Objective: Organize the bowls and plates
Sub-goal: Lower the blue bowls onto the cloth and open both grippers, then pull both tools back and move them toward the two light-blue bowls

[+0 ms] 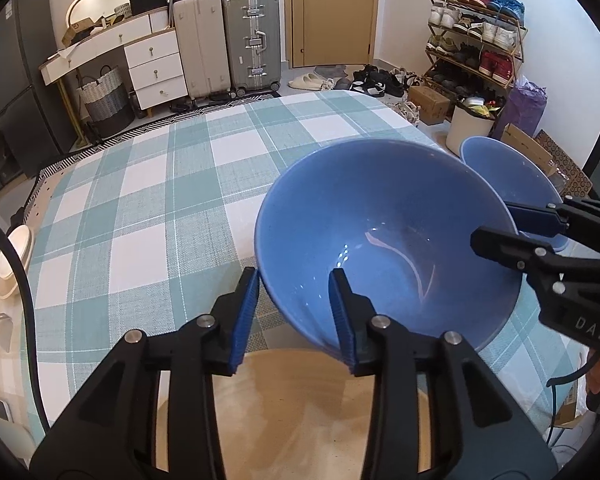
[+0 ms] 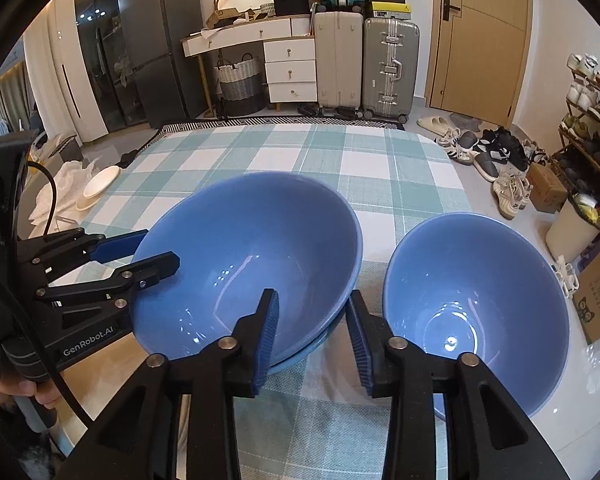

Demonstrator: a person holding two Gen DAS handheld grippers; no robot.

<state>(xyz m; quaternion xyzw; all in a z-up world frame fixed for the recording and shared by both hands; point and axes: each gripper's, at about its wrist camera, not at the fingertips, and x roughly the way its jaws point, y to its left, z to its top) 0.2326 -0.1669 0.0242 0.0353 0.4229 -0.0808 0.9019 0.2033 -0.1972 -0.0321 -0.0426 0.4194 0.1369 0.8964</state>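
A large blue bowl point(image 1: 380, 220) point(image 2: 252, 248) rests on the checked tablecloth point(image 1: 160, 200), and a second blue rim point(image 2: 308, 354) shows just under it. My left gripper point(image 1: 295, 276) point(image 2: 156, 248) straddles its near left rim, one finger inside, one outside. The pads stand apart from the wall, so it is open. On the opposite rim my right gripper point(image 2: 314, 294) point(image 1: 494, 224) straddles the wall the same way, open with a gap at the outer pad. Another blue bowl point(image 2: 476, 312) point(image 1: 500, 172) stands alone to the right.
Pale plates point(image 2: 100, 180) point(image 1: 16, 256) sit off the table's left edge. A beige round surface point(image 1: 300, 408) lies below the left gripper. Suitcases point(image 2: 364, 64), a white dresser and a shoe rack point(image 1: 476, 40) stand beyond the table. A bin point(image 1: 468, 128) and boxes are on the floor to the right.
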